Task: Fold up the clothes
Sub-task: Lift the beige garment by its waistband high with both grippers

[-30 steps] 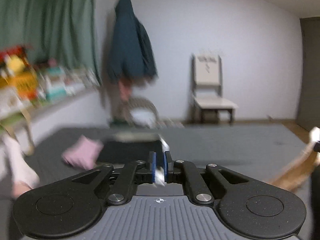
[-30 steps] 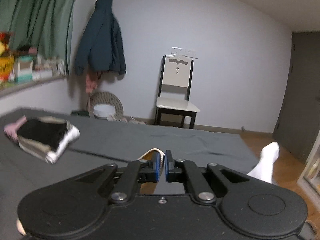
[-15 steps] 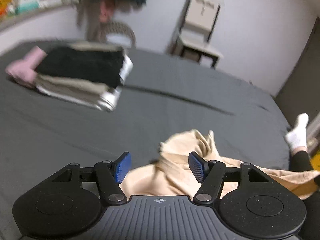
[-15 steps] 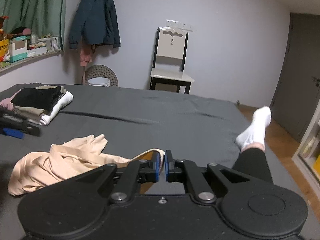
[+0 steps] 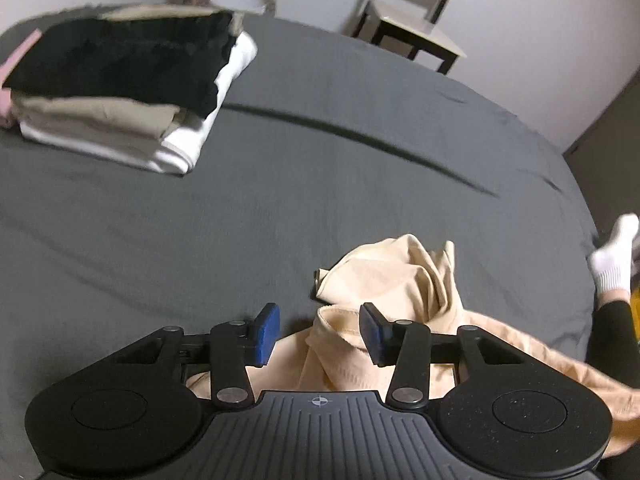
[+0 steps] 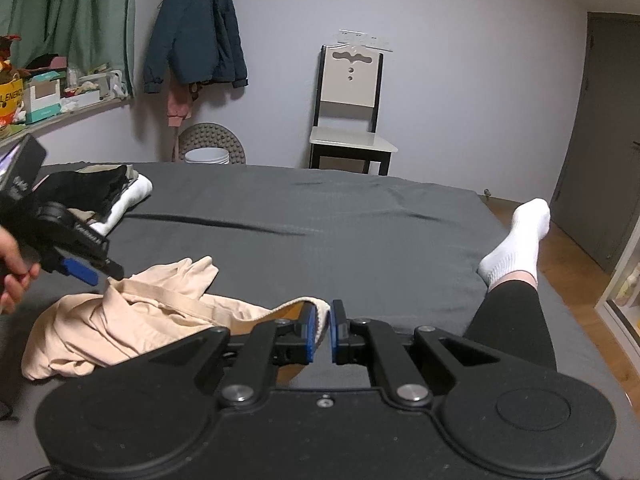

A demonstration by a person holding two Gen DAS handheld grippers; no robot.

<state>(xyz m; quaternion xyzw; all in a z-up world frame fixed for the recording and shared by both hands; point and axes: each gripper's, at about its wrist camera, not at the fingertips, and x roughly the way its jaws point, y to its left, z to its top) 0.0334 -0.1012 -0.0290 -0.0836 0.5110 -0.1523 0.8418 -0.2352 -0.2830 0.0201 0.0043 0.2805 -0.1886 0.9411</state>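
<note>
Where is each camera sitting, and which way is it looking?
Left wrist: sits on the left gripper, open, tilted down at the beige garment and folded pile on the grey bed; a white-socked foot shows.
Right wrist: sits on the right gripper, shut on the garment's hem, looking across the bed toward the chair; a hand holding the left gripper and a leg show.
Shared: garment, pile, bed, chair, foot.

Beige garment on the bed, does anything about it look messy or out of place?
Yes. The beige garment lies crumpled on the grey bed, unlike the neat folded stack nearby; the right tongs pinch its edge.
</note>
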